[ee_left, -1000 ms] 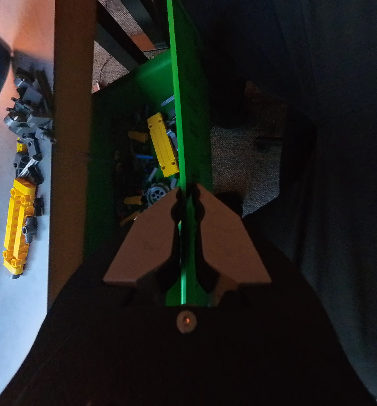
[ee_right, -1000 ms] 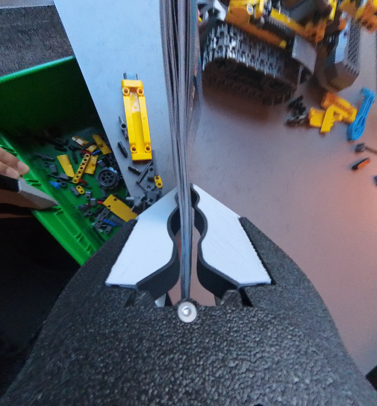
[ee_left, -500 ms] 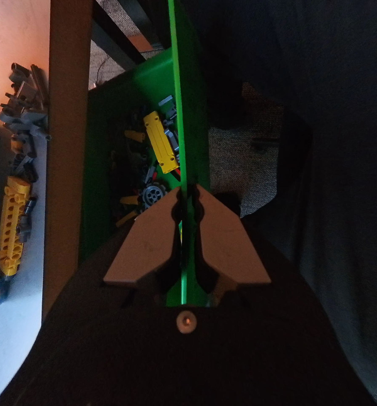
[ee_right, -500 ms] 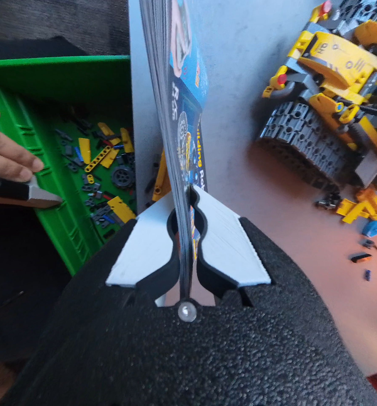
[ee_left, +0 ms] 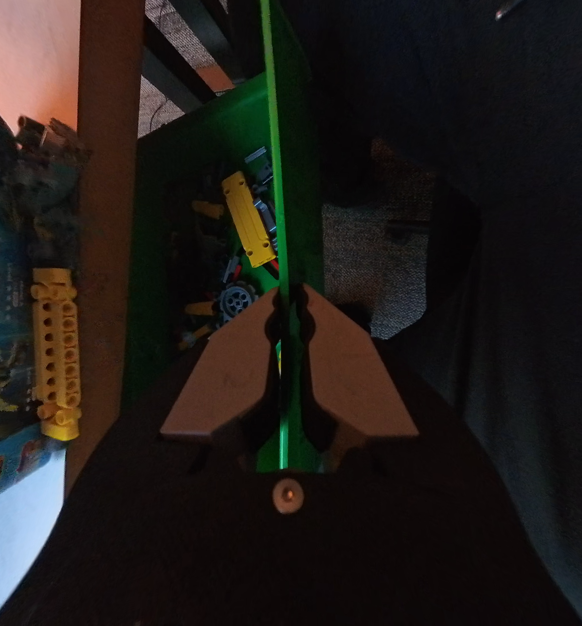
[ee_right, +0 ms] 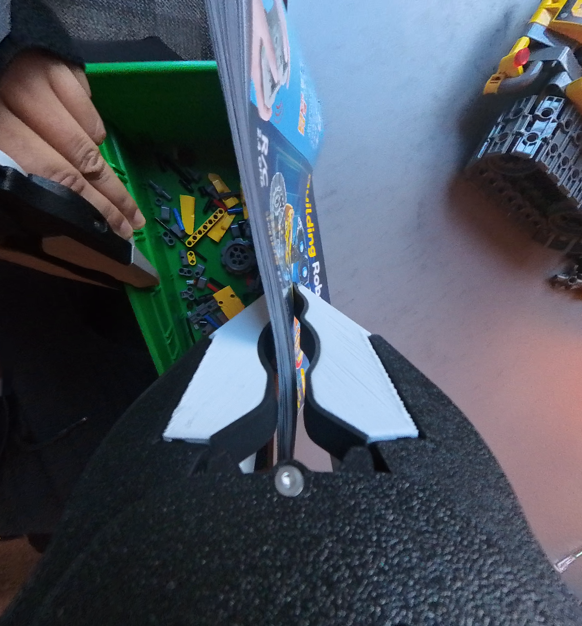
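Note:
My left gripper [ee_left: 288, 291] is shut on the rim of a green plastic bin [ee_left: 276, 142], held beside the table edge [ee_left: 106, 203]. The bin [ee_right: 154, 101] holds several loose building pieces, among them a yellow panel [ee_left: 249, 223] and a grey gear wheel [ee_left: 237, 301]. My right gripper [ee_right: 284, 291] is shut on a thin booklet [ee_right: 282, 162] with a blue printed cover, standing on edge on the table next to the bin. The left gripper [ee_right: 140, 271] and a hand [ee_right: 62, 142] show in the right wrist view at the bin's near wall. A yellow beam [ee_left: 57, 349] and grey pieces [ee_left: 45, 135] lie against the booklet at the table edge.
A yellow and grey tracked toy vehicle [ee_right: 553, 142] stands on the table [ee_right: 418, 237] at the far right, with small loose parts [ee_right: 574, 274] beside it. Carpet [ee_left: 374, 264] lies under the bin, and a dark garment fills the right of the left wrist view. The grippers' ends are close to 15 cm from one another.
The booklet has swept toward the table edge, pushing the yellow beam and grey pieces along. The left gripper keeps its hold on the bin rim.

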`<action>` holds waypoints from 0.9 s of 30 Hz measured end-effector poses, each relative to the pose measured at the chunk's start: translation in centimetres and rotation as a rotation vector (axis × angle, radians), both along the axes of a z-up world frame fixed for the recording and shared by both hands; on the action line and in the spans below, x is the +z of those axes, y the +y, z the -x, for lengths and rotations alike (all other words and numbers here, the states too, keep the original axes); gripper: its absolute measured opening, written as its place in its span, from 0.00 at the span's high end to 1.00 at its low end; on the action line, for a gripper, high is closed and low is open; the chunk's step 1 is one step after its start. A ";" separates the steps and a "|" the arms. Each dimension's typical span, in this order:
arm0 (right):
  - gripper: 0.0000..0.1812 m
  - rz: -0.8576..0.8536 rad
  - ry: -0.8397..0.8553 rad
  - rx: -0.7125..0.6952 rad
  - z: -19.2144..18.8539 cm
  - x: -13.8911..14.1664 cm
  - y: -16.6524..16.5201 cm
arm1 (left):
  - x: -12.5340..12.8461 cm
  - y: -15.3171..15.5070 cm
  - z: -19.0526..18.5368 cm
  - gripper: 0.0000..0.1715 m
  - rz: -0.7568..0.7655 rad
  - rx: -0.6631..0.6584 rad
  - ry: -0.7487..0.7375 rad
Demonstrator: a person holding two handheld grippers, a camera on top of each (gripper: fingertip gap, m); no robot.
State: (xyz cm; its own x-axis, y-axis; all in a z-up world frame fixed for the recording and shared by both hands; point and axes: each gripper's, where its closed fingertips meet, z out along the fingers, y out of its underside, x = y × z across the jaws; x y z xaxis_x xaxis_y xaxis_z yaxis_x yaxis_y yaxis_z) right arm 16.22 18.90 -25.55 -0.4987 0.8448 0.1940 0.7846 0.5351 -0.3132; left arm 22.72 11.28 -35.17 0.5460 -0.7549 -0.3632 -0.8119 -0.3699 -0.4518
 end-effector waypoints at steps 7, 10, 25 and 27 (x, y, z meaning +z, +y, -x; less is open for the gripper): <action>1.00 -0.020 0.044 -0.009 -1.3 0.4 -0.1 | 0.1 0.4 -0.1 0.97 0.001 0.000 0.005; 1.00 -0.025 0.080 -0.034 -1.5 1.3 0.5 | 0.0 0.5 -0.1 0.97 0.001 0.000 0.004; 1.00 -0.110 -0.001 -0.282 -5.6 0.1 7.4 | -0.2 1.8 -0.8 0.97 0.003 -0.029 -0.004; 1.00 -0.066 -0.010 -0.283 -5.5 -0.1 6.3 | -0.2 1.9 -0.9 0.97 0.003 -0.032 -0.003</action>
State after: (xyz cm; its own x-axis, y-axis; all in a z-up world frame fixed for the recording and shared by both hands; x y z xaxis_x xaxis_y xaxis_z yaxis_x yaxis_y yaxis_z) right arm 21.76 25.20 -25.68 -0.2468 0.9364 0.2493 0.9086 0.3131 -0.2765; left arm 23.60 13.18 -35.41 0.5223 -0.7735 -0.3591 -0.8221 -0.3448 -0.4530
